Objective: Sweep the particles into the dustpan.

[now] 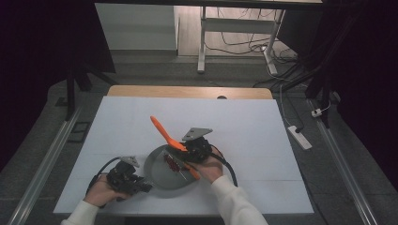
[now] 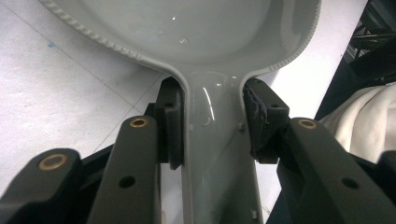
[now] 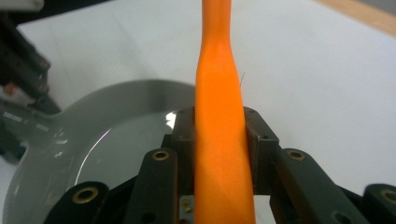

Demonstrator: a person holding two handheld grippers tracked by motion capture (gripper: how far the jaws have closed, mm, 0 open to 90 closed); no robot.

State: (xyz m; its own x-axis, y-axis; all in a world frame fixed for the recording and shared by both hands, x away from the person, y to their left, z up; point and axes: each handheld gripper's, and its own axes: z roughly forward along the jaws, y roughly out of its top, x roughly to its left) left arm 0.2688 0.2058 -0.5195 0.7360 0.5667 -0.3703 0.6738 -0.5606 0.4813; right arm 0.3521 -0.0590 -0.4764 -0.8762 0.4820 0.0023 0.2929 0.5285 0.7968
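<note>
The left gripper (image 2: 212,126) squeezes the gray pan's (image 1: 157,171) handle. The right gripper (image 3: 219,140) squeezes the orange spatula (image 3: 219,116) above the pan. Hold the pan steady and tip the spatula down slowly.

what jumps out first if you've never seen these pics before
The bright orange spatula stands out, angled up over the white table and clamped in the right gripper. Beneath it, near the front edge, sits a grey pan with something dark red in it. The left gripper has its fingers closed on the pan's handle.
</note>
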